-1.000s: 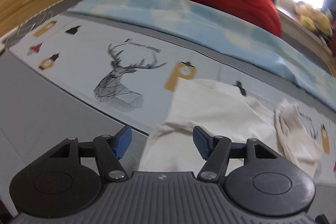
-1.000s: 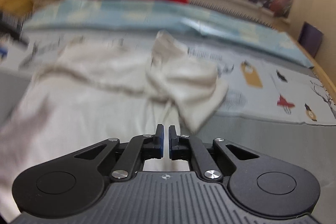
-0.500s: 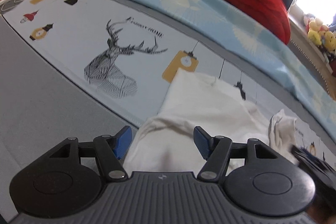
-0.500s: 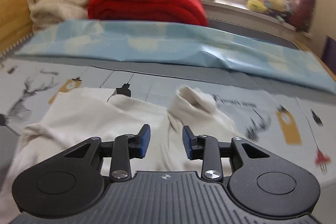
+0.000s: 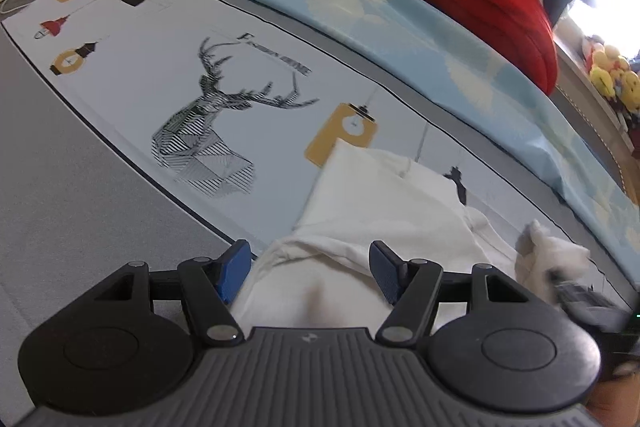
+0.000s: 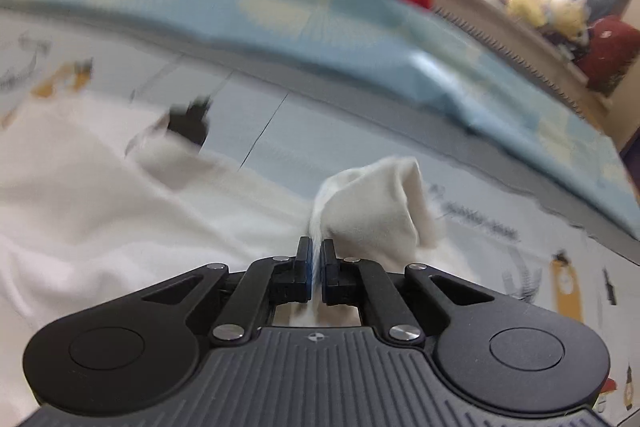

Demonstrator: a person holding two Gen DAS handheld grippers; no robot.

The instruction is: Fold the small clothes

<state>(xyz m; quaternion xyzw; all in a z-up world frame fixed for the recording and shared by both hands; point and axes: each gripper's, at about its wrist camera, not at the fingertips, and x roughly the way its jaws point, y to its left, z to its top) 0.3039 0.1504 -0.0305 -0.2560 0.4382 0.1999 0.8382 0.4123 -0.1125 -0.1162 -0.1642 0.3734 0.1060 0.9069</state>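
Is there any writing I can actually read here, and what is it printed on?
Lettering above the deer's antlers on the printed sheet: begins with what looks like "F", the rest too blurred to read.
Lettering on the printed sheet beside the white garment, right wrist view: too blurred to read.

1. The left gripper (image 5: 310, 273) tilts steeply down, its blue pads (image 5: 234, 269) spread wide with nothing pinched between them.
2. White cloth (image 5: 384, 203) lies under the gap of those jaws; neither pad presses on it.
3. The right gripper (image 6: 316, 261) also angles down, jaws drawn together on a thin edge of that cloth.
4. From the left wrist view, the right gripper is only a dark blur at the lower right edge.
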